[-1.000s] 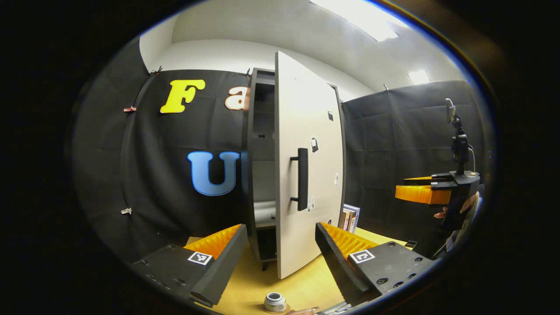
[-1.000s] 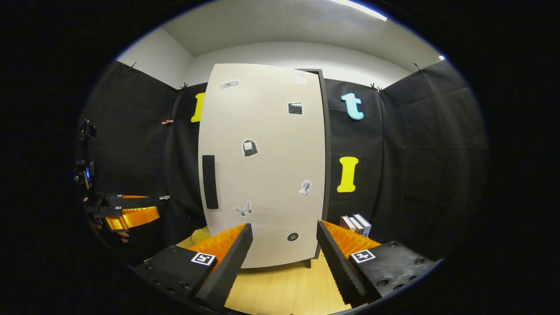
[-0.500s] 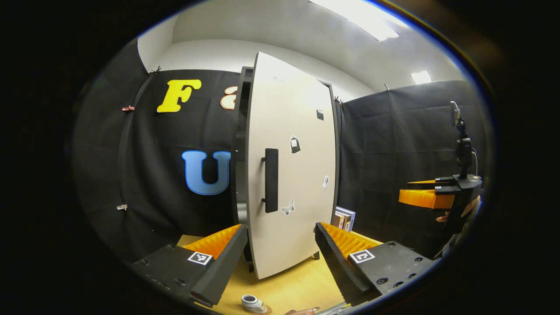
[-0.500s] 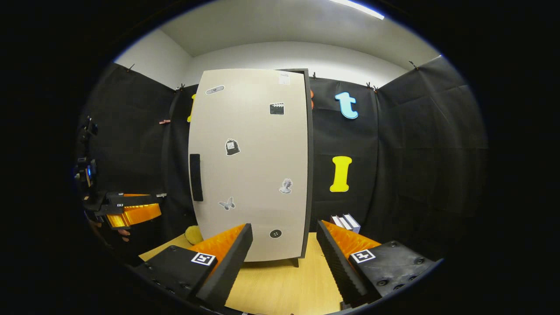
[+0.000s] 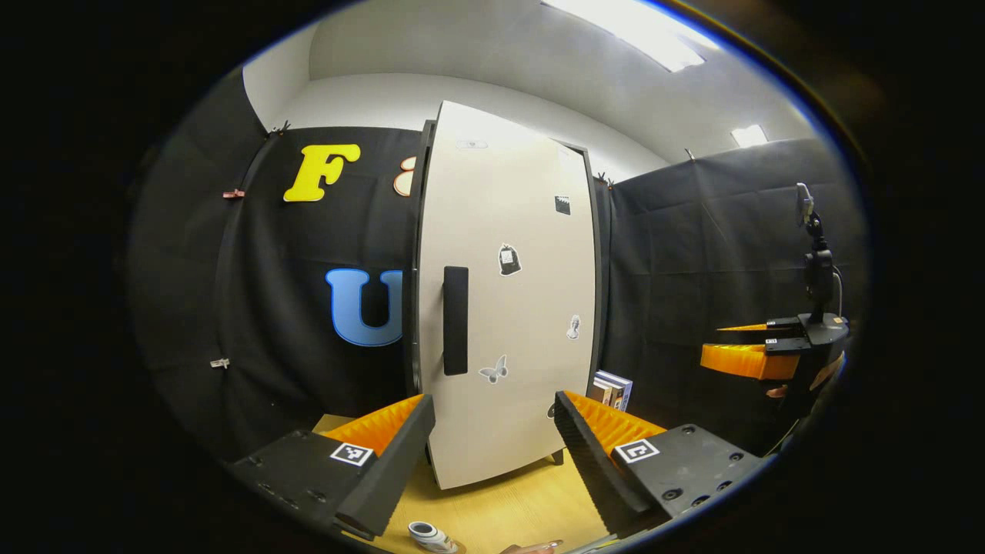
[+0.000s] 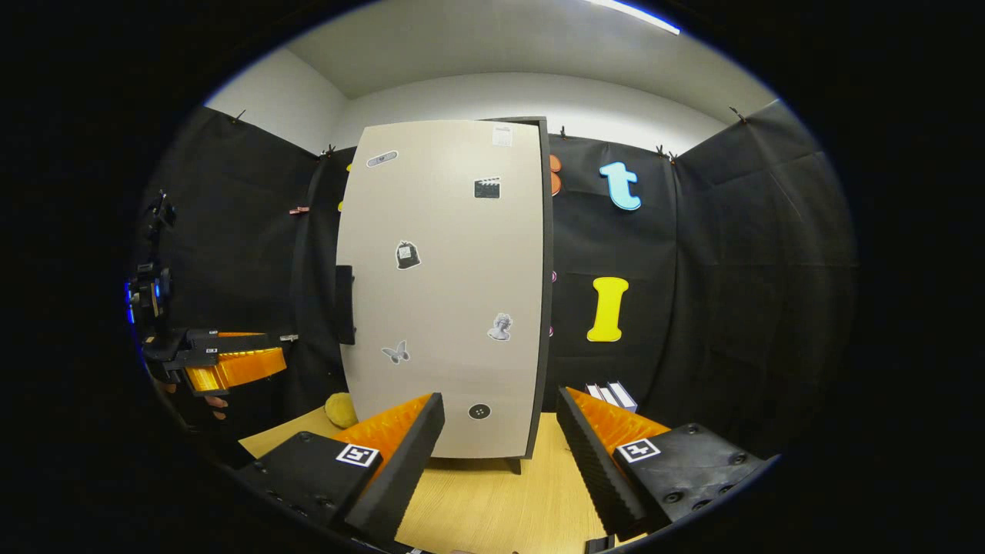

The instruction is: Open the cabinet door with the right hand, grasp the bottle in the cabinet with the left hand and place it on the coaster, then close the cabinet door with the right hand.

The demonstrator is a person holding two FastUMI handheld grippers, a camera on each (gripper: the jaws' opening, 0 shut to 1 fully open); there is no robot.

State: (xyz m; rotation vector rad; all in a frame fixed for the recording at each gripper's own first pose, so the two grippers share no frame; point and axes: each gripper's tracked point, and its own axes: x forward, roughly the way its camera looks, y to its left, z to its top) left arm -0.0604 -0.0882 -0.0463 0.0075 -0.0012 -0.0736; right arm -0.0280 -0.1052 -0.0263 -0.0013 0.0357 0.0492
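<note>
Cabinet door [image 5: 508, 300] stands straight ahead of the left gripper [image 5: 492, 454], flat, smooth and pale beige, shut against the dark cabinet frame [image 5: 416, 254]. A long black bar handle [image 5: 455, 320] sits upright near the door's left edge, and small stickers [image 5: 509, 260] are spread over the panel. The left gripper's two fingers [image 5: 385, 469] are spread wide apart and hold nothing; their inner faces are ribbed like saw teeth. Just below and a little left of this gripper, at the lower rim of the left gripper view, the bottle [image 5: 431, 537] shows its white ribbed cap and stands on the wooden table [image 5: 508, 508], on what seems a thin round coaster, though I cannot tell this surely. Far to the right of the left gripper, the other gripper is seen from the side, held by a hand [image 5: 800, 385].

In the right gripper view, the right gripper [image 6: 496, 454] is also open wide and empty, well apart from the door [image 6: 446, 285], which faces it. Behind the door's lower left corner lies a yellow, soft-looking round thing [image 6: 338, 409]. To the right of this gripper, some books [image 6: 612, 395] lie on the table [image 6: 492, 508] near the black cloth wall [image 6: 731, 308].
</note>
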